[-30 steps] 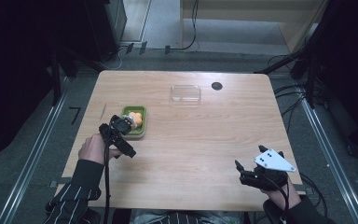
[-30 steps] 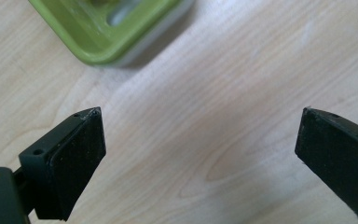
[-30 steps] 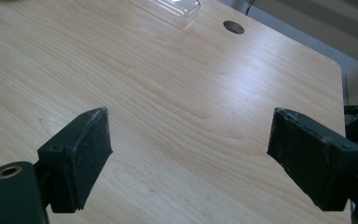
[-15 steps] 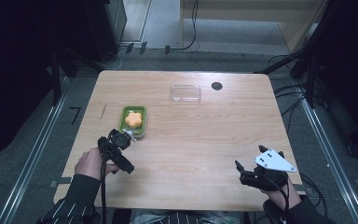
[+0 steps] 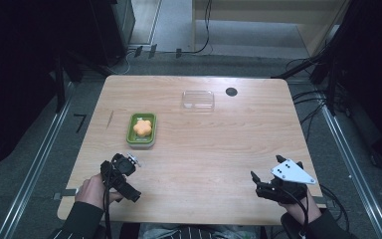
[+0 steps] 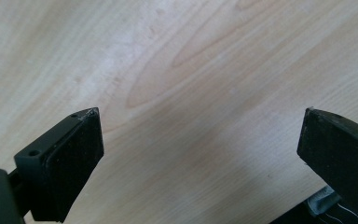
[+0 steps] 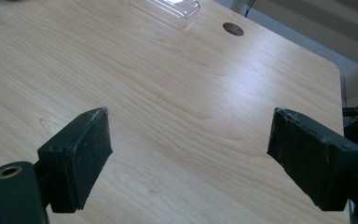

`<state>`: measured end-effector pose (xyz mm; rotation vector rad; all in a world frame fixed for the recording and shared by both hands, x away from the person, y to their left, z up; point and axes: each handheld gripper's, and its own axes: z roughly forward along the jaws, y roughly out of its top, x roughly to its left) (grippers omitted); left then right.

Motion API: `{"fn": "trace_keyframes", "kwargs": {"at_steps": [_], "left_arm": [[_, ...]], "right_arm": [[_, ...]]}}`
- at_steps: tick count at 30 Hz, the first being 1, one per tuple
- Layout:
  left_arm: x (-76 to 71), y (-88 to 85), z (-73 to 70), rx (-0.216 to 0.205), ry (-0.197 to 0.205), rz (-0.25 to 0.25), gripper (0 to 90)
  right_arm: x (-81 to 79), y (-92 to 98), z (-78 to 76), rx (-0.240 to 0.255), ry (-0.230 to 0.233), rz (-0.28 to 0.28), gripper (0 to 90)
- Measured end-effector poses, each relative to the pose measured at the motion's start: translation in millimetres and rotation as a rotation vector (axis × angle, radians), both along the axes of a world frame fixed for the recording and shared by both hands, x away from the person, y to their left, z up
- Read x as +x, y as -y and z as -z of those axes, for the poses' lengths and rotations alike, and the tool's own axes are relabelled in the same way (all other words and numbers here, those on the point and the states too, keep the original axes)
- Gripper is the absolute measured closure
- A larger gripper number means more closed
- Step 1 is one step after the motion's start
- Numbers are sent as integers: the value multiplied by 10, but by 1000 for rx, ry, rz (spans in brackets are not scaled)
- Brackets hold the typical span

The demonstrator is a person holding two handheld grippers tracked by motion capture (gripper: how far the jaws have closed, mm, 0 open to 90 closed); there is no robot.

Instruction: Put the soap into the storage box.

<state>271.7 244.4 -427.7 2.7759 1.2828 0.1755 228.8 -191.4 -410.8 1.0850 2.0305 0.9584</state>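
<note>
A small green tray sits left of the table's middle and holds an orange flower-shaped piece. My left gripper is below the tray, near the table's front left edge and apart from it. In the left gripper view, that gripper is open over bare wood with nothing between its jaws. My right gripper rests near the front right edge, under its grey three-cornered plate. In the right gripper view, that gripper is also open and empty, facing across the table.
A clear plastic container lies at the back middle of the wooden table, with a round dark hole just to its right. The right gripper view shows the container and the hole far ahead.
My left gripper has drawn back from the green tray toward the front left edge, leaving the orange piece in the tray. The right gripper has stayed put.
</note>
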Motion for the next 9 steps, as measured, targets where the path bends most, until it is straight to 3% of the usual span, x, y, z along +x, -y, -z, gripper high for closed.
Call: {"fn": "trace_keyframes", "kwargs": {"at_steps": [4, 9], "left_arm": [[-16, -15, 86, 3, -55, -1, 6], [16, -1, 96, 4, -58, 8, 6]], "right_arm": [[-1, 3, 0, 0, 1, 2, 137], [-5, 20, 3, 2, 10, 10, 137]]}}
